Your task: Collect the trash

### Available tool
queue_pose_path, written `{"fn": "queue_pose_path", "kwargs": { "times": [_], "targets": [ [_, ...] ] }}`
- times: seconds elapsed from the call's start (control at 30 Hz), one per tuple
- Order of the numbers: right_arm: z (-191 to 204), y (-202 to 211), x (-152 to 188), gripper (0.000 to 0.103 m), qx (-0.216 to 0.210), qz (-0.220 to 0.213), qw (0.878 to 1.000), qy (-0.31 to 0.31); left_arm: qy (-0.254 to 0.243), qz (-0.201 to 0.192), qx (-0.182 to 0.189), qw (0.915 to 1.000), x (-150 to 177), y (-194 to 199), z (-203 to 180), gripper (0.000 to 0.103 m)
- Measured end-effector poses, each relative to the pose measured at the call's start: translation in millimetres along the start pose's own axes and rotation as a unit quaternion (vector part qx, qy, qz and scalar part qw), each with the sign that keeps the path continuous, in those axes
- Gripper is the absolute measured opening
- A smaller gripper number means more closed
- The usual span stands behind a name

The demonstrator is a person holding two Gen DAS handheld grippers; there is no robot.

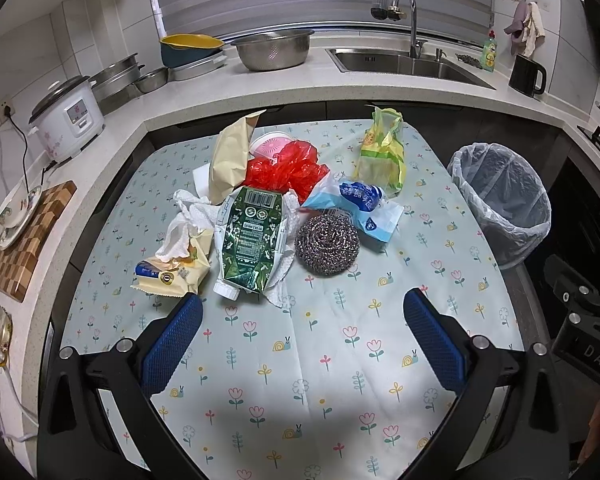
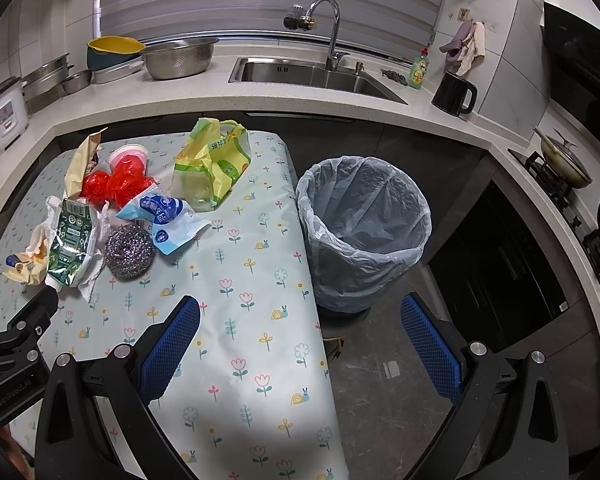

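Trash pile [image 1: 268,216] sits centre frame on floral tablecloth [image 1: 320,360]: green pouch [image 1: 250,240], steel scourer [image 1: 327,242], red bag [image 1: 288,170]; lined bin [image 2: 366,232] centre right; left gripper [image 1: 302,340] and right gripper [image 2: 300,344] both spread, holding nothing

Left tongs [image 1: 302,340] wide open, nothing between the blue pads [image 1: 171,346], one pad at 7 o'clock and one at 5 o'clock of the left view. Right tongs [image 2: 300,340] wide open too, holding nothing, blue pads [image 2: 432,346] far apart. Seen from the left view, black body of the right tongs at 4 o'clock. Seen from the right view, black body of the left tongs at 8 o'clock.
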State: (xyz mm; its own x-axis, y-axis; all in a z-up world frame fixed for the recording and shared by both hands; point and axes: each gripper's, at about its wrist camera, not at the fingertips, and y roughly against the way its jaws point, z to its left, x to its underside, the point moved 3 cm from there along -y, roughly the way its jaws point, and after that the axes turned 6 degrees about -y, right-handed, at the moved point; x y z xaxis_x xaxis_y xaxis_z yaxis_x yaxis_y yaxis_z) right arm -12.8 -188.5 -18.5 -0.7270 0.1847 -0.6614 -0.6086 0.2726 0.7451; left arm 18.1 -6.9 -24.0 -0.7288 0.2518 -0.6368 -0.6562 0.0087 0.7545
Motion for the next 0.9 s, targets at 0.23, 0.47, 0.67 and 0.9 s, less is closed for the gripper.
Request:
{"fn": "queue_pose_path", "kwargs": {
  "times": [0.23, 0.47, 0.67, 0.9],
  "targets": [
    [0.5, -0.4, -0.4, 0.096, 0.000, 0.000, 1.000, 0.000, 0.000, 0.000, 0.000, 1.0000, 0.0, 0.0, -0.3, 0.096],
    [1.5, -0.6, -0.8, 0.096, 0.000, 0.000, 1.000, 0.000, 0.001, 0.002, 0.001, 1.0000, 0.8, -1.3, -1.0, 0.096],
    [1.5, -0.1, -0.8, 0.096, 0.000, 0.000, 1.000, 0.001, 0.001, 0.002, 0.002, 1.0000, 0.6, -1.5, -0.8, 0.096],
    [1.4, 0.1, -0.5, 0.096, 0.001, 0.000, 1.000, 0.001, 0.000, 0.001, 0.002, 1.0000, 0.4, -1.2, -1.2, 0.096]
  ]
}}
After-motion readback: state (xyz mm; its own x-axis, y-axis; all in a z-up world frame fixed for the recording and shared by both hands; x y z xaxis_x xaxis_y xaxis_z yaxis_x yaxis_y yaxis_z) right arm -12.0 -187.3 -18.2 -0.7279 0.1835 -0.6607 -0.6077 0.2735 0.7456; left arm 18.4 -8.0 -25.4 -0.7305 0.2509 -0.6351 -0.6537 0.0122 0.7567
